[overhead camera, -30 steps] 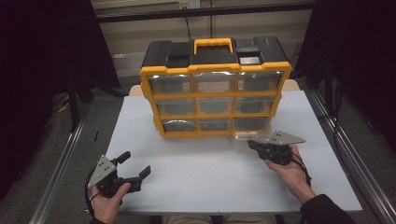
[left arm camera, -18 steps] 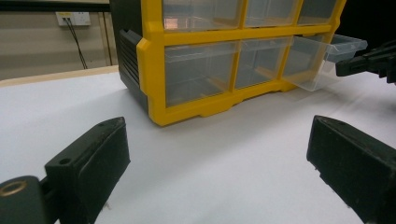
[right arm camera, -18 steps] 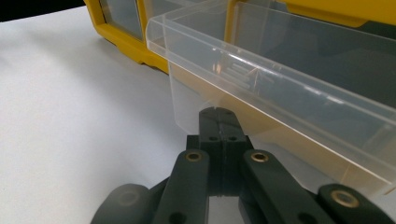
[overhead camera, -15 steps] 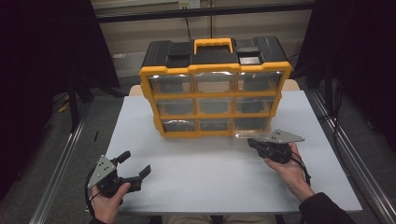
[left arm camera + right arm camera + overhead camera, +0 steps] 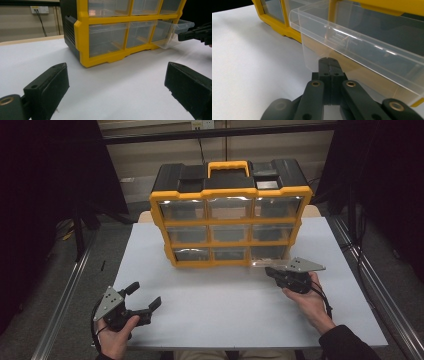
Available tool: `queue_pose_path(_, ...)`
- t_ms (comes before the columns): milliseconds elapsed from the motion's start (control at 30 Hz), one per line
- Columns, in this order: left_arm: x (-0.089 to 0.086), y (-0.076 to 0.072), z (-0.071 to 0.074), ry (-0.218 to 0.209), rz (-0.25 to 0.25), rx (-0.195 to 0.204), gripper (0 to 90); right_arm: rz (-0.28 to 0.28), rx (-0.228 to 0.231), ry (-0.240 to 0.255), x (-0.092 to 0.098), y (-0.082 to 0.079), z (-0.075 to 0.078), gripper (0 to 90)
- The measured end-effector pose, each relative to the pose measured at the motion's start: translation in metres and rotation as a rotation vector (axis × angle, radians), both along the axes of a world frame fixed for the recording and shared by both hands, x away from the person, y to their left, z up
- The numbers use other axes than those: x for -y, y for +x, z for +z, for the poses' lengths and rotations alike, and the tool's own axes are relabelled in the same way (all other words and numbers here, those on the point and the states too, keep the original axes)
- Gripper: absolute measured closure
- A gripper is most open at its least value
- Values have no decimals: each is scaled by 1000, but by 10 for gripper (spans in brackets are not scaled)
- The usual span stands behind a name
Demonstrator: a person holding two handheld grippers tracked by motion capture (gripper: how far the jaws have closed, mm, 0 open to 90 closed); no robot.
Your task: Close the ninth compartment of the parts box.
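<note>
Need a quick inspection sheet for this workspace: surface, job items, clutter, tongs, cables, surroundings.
Surface: white table, bare around the cabinet.
Job's things: yellow drawer cabinet stands upright at the far side; its clear bottom-right drawer is pulled partway out, the other drawers look closed.
Clutter: nothing seen.
Tongs: left tongs open, resting near the table's front-left edge, nothing between the jaws; right tongs shut, tips at the drawer's front wall; whether they pinch it cannot be told.
Cables: a black cable trails from the right tongs along the wrist.
Surroundings: dark curtains at both sides, metal rails beside the table, wall socket behind.
</note>
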State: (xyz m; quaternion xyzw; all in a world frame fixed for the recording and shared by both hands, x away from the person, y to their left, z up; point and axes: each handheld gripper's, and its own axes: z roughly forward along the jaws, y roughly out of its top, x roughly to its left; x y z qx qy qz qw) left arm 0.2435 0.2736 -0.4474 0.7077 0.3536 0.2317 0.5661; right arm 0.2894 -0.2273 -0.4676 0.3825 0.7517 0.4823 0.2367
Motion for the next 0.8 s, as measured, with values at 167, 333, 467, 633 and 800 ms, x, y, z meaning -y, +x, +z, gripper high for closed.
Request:
queue_pose_path(167, 0, 0, 0, -4, 3, 1, 53, -6, 0, 2, 1, 1, 0, 900)
queue_pose_path(333, 1, 0, 0, -7, 0, -5, 53, -12, 0, 3, 1, 3, 0, 900)
queue_pose_path(467, 1, 0, 0, -2, -1, -2, 53, -11, 8, 1, 2, 4, -1, 900)
queue_pose_path(633, 1, 0, 0, -1, 0, -2, 53, -18, 13, -1, 2, 5, 0, 900)
queue_pose_path(800, 0, 0, 0, 4, 0, 0, 53, -18, 17, -1, 2, 6, 0, 900)
